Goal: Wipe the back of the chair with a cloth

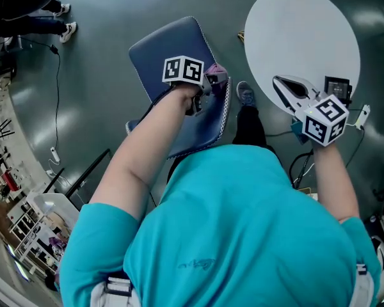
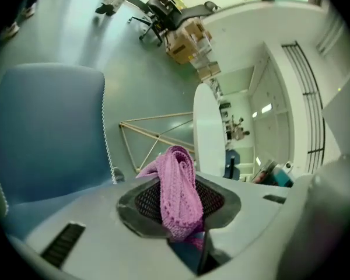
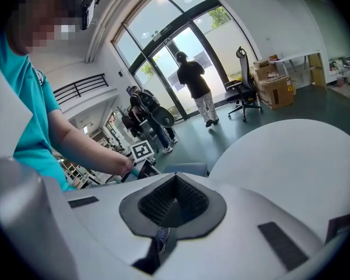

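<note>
A blue padded chair (image 1: 169, 47) with white stitching stands on the grey floor in the head view. In the left gripper view its back (image 2: 46, 127) fills the left side. My left gripper (image 1: 208, 83) is at the chair's right edge, shut on a bunched purple knitted cloth (image 1: 216, 75). The cloth (image 2: 178, 194) sticks up from between the jaws, just right of the chair's stitched edge. My right gripper (image 1: 287, 88) hovers over the near edge of a white round table (image 1: 301, 31), away from the chair. Its jaws (image 3: 174, 206) are shut with nothing between them.
My own shoe (image 1: 245, 93) rests on the floor between chair and table. Cables (image 1: 301, 165) lie below the table at the right. A person (image 3: 195, 92), an office chair (image 3: 245, 95) and cardboard boxes (image 3: 274, 89) stand far off by glass doors. Shelving (image 1: 6, 190) lines the left.
</note>
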Motion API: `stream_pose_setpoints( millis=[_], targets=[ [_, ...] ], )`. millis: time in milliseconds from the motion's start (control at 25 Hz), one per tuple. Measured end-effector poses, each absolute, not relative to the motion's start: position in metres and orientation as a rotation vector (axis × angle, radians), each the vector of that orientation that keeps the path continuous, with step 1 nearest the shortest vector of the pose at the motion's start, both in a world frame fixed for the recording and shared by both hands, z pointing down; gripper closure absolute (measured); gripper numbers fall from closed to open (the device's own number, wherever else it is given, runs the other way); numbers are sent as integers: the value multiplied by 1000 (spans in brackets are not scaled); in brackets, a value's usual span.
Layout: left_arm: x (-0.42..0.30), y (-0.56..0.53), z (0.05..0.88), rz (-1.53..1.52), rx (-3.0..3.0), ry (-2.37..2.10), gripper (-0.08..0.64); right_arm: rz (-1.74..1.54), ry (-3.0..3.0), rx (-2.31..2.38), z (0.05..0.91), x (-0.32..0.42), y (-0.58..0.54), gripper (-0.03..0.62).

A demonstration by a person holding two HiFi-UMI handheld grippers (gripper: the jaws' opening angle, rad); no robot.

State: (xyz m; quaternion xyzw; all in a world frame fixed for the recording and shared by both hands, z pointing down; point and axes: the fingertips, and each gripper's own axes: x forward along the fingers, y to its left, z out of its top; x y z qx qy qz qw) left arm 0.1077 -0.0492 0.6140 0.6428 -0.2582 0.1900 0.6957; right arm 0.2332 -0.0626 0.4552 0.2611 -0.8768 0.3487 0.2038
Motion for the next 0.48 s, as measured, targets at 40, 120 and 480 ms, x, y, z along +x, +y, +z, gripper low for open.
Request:
stream_pose_setpoints(
  millis=[40, 120, 480],
  targets=[
    [110, -56, 606, 353, 1447, -583, 453, 968, -2449, 714, 455, 233, -61, 594],
    [104, -69, 595, 296, 1506, -610, 453, 953, -2462, 678, 454, 230, -63, 594],
    [-155, -40, 655, 1091, 1682, -727, 453, 858, -2553, 474, 474, 76, -116, 594]
  ],
)
